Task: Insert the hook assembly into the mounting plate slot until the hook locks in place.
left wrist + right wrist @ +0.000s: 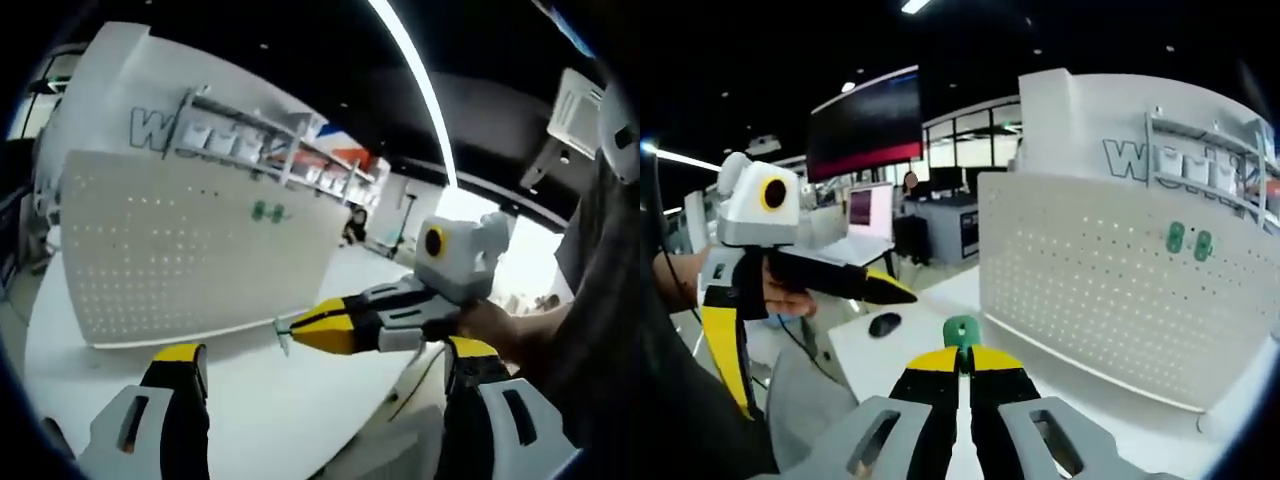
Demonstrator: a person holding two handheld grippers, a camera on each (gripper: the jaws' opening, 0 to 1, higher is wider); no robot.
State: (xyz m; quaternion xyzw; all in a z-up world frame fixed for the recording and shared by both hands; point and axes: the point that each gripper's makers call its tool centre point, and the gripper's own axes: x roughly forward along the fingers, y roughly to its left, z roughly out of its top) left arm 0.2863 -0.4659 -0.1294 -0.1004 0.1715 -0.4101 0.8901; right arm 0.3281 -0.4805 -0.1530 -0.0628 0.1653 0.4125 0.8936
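A white pegboard mounting plate [190, 250] stands upright on the white table [280, 410], with two green hooks [268, 211] fixed high on its face. My left gripper [325, 355] is open, its jaws wide apart with nothing held. From the right comes my right gripper [300, 330], shut on a small green hook [283, 336], a short way in front of the plate's lower right corner. In the right gripper view, the right gripper [962, 355] pinches the green hook [962, 331] at its tips, the plate [1090, 280] stands to the right with its two hooks [1188, 240], and the left gripper [827, 350] hangs open at left.
A black computer mouse [884, 323] lies on the table near its far edge. Behind the plate rises a white wall with a shelf of white bins [250, 145]. Desks and monitors [868, 208] stand further back. A person's hand [500, 330] holds the right gripper.
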